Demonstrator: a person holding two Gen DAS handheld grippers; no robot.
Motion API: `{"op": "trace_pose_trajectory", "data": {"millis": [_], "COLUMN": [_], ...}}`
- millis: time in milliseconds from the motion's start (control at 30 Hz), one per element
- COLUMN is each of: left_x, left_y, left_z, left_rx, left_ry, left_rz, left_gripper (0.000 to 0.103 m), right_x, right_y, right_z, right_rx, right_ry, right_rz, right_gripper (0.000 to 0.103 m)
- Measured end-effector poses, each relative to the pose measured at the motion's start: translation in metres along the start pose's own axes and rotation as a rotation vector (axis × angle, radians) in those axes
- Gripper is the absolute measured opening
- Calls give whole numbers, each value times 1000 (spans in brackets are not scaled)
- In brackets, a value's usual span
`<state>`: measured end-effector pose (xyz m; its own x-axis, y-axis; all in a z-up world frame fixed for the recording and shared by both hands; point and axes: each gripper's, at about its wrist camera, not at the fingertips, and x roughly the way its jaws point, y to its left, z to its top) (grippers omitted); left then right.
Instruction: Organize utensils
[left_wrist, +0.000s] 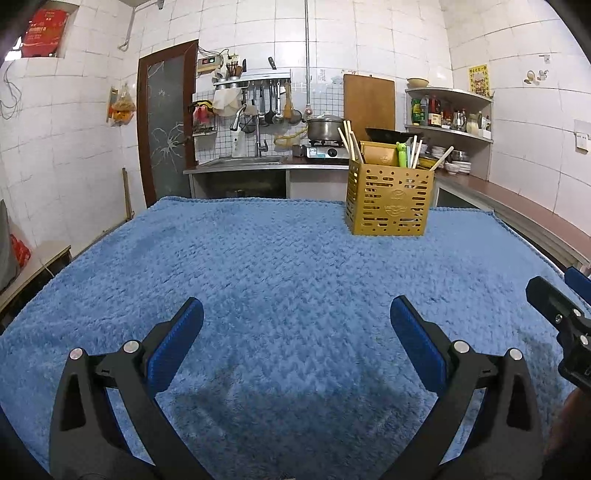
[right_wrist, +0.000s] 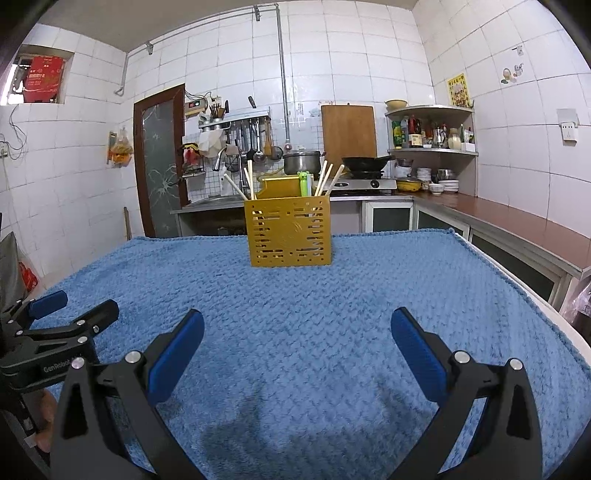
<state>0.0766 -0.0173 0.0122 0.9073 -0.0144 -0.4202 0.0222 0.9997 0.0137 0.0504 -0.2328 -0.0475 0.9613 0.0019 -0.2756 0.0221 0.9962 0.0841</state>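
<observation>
A yellow perforated utensil holder stands upright at the far side of the blue-towel table, also in the right wrist view. Several wooden chopsticks and a green utensil stick out of it; they also show in the right wrist view, chopsticks and green utensil. My left gripper is open and empty near the front of the table. My right gripper is open and empty beside it. No loose utensil lies on the towel.
Each gripper shows in the other's view, the right gripper and the left gripper. Behind the table are a sink counter, a stove with a pot and wok, and a brown counter along the right.
</observation>
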Motion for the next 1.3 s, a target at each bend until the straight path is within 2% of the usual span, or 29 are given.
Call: {"op": "trace_pose_trajectory", "data": {"millis": [267,1300], "left_x": [-8,-9], "left_y": [-6,-9], "left_z": [-1,-3], "left_rx": [27,36], "left_ry": [-38,-35], "left_rz": [6,13], "left_gripper": [98,98], "right_x": [-1,-3], "right_y": [-2,1], "right_z": [0,-1], "right_rx": [4,3], "right_ry": [-8,-18], "right_rz": [3,4], "right_gripper": [99,99]}}
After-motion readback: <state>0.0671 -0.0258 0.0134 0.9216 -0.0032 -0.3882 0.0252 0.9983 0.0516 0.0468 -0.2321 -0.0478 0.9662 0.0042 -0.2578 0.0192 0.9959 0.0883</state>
